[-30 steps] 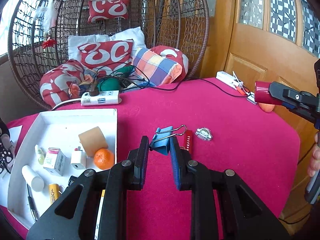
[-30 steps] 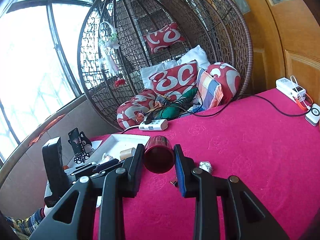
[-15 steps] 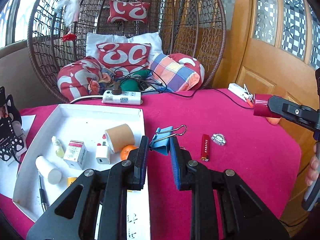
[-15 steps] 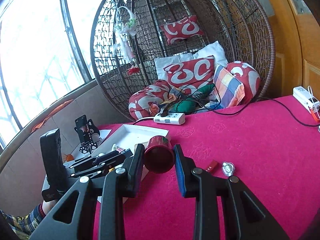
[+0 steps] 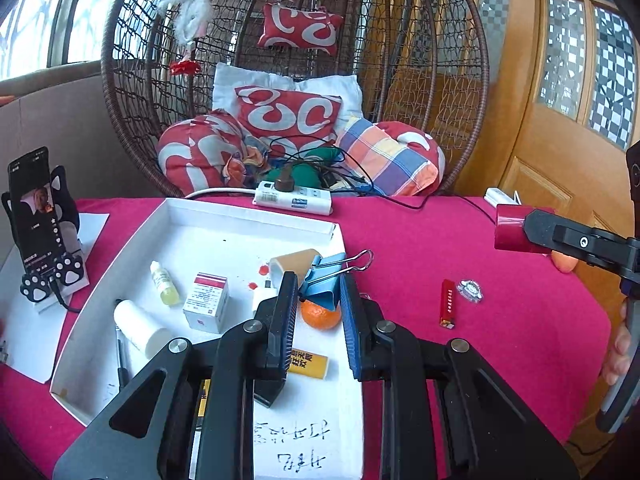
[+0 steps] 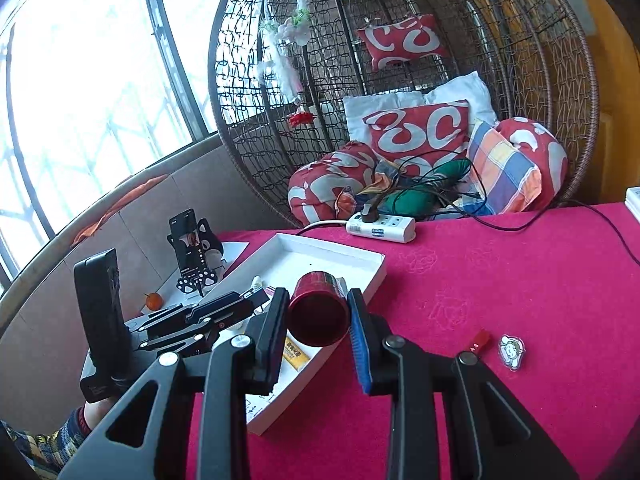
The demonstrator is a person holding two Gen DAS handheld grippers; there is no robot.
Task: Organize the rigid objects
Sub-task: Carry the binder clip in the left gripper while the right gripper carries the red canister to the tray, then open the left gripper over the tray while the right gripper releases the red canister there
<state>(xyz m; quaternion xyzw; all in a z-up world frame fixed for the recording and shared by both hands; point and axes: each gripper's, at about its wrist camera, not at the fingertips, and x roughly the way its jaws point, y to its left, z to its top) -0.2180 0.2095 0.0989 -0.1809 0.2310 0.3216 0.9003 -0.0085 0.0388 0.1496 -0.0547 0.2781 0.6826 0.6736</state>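
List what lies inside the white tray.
The white tray holds a dropper bottle, small box, white tube, orange, yellow stick and tan roll. The left hand-held gripper covers the rest.

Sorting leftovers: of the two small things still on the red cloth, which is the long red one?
The red lighter, a slim stick; the badge beside it is round, whitish.

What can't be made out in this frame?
- Pen in the tray: left view, mostly behind the white tube.
- Orange: top hidden by the blue clip in the left tongs.
- Lighter: right view, partly behind the right tongs holding the red cup.
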